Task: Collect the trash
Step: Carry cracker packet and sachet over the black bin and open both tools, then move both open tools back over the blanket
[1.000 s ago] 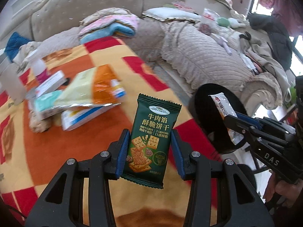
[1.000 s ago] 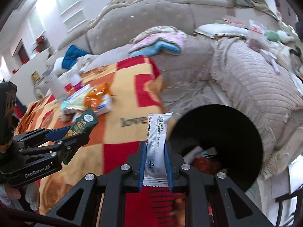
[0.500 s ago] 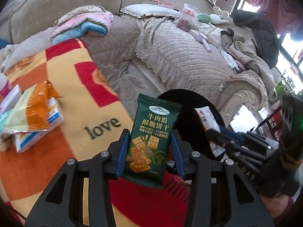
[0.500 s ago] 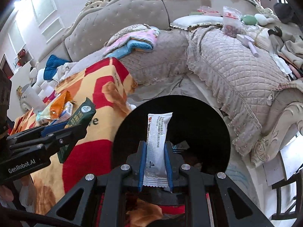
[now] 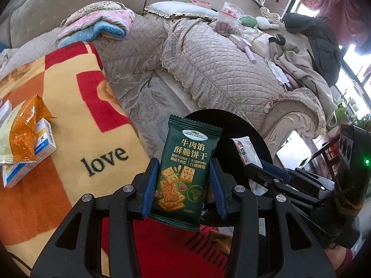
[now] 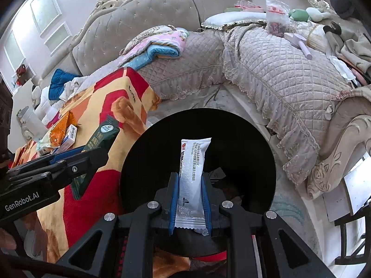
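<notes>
Here the left hand-held gripper is clenched on a green biscuit packet, its blue pads pressing the packet's two side edges so that it stands upright between them. Behind the packet, the dark round mouth of the trash bin shows beside the edge of a blanket in orange, yellow and red with the word "love" on it. An orange snack bag and a small white and blue box lie on the blanket to the left.

The right hand-held gripper is clenched on a slim white sachet, which stands upright between its pads. In the right wrist view the sachet sits over the bin's black opening, where a few scraps of wrapper are dimly visible inside. The left tool with its green packet appears at the left of that view, above the blanket's edge near the bin rim. A quilted beige sofa curves behind the bin, with folded pink and blue cloth on it.
</notes>
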A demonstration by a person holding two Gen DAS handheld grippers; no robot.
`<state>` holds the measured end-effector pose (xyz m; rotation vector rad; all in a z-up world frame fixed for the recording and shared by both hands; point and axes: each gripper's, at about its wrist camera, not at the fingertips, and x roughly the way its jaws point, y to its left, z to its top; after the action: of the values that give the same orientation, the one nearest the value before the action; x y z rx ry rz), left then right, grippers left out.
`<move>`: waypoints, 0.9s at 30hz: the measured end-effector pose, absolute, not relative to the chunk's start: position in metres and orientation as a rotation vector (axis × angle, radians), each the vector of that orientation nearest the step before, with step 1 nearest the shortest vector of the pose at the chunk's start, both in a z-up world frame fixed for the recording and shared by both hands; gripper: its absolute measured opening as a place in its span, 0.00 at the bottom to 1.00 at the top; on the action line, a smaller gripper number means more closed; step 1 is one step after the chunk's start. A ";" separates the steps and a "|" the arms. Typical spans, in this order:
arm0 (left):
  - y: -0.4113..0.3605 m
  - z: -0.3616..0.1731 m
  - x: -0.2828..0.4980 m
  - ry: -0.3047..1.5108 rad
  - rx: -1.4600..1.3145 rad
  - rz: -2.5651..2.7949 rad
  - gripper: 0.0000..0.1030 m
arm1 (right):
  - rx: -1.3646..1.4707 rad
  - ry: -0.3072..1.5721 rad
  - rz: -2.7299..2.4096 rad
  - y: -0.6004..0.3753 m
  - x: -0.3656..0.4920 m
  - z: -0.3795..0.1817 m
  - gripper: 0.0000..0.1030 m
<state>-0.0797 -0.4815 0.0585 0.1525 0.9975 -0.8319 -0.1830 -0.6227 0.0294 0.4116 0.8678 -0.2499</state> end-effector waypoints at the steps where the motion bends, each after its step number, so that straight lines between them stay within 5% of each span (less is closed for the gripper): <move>1: -0.481 0.058 -0.079 1.002 0.140 -0.834 0.40 | 0.411 0.867 -0.252 -0.623 -0.183 0.029 0.17; 4: -0.482 0.059 -0.079 1.001 0.109 -0.838 0.40 | 0.406 0.856 -0.274 -0.625 -0.182 0.029 0.18; 8: -0.485 0.060 -0.080 1.001 0.104 -0.843 0.42 | 0.398 0.862 -0.289 -0.628 -0.182 0.027 0.35; 13: -0.480 0.059 -0.083 1.010 0.085 -0.848 0.52 | 0.398 0.857 -0.268 -0.628 -0.183 0.027 0.36; 27: -0.424 0.091 -0.095 0.861 0.185 -0.714 0.53 | 0.347 0.837 -0.228 -0.591 -0.179 0.051 0.43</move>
<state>-0.0953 -0.4236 0.0911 0.1847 0.8605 -0.7139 -0.1790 -0.5907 0.0514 0.3471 0.8372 -0.2280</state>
